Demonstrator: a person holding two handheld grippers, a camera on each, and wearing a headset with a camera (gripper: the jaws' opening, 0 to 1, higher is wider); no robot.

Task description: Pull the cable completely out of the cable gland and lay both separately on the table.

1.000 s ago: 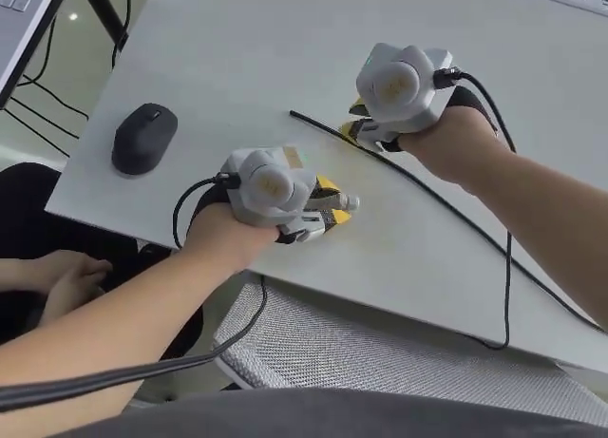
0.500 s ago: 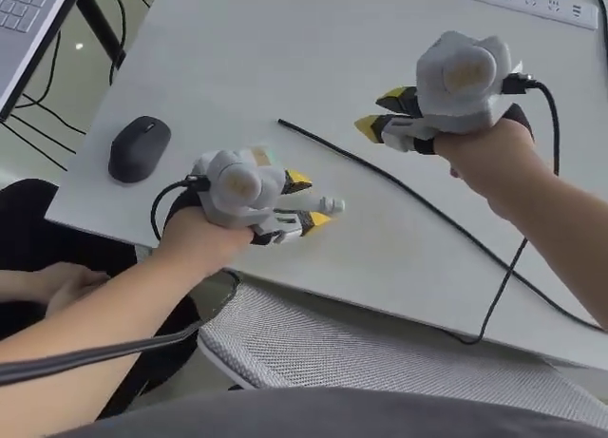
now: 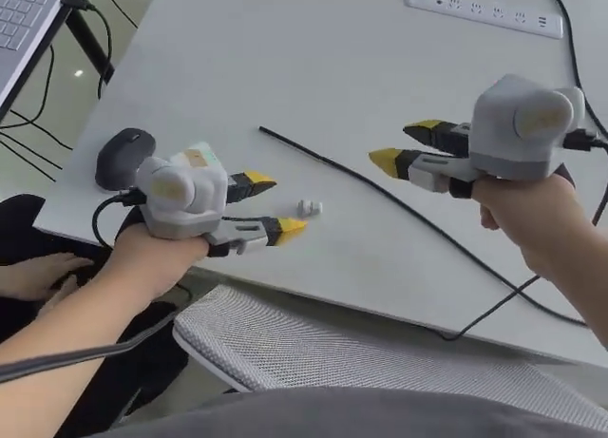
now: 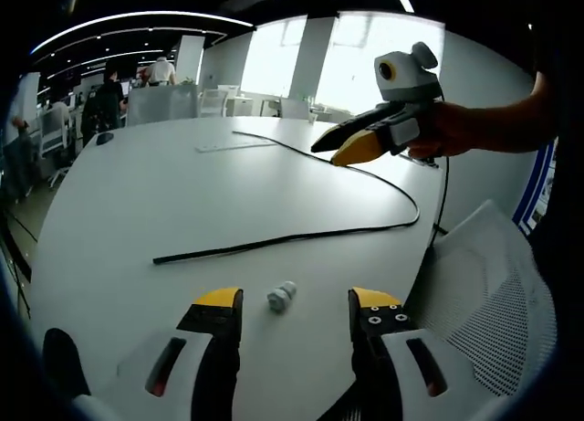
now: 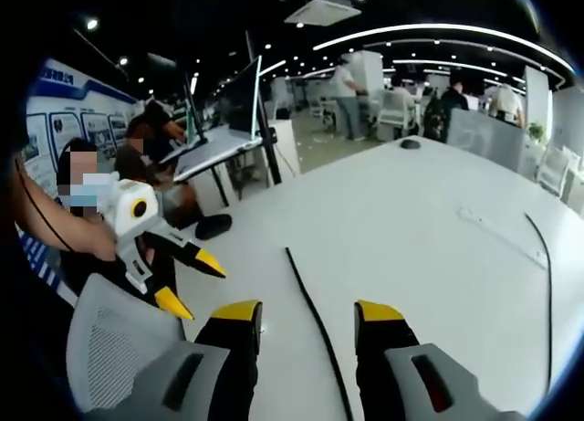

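Thin black cable [image 3: 323, 162] lay in a long line across the white table [image 3: 285, 58]. It was free of the small white plastic cable gland [image 3: 309, 208], which rested apart from it, just ahead of the tips of the left gripper [image 3: 285, 203]; the gland's finer parts were too small to make out. The left gripper's yellow-tipped jaws stood apart and empty, as did those of the right gripper [image 3: 390, 142], held above the table, and the cable's far end passed out of sight beneath the person's right forearm.
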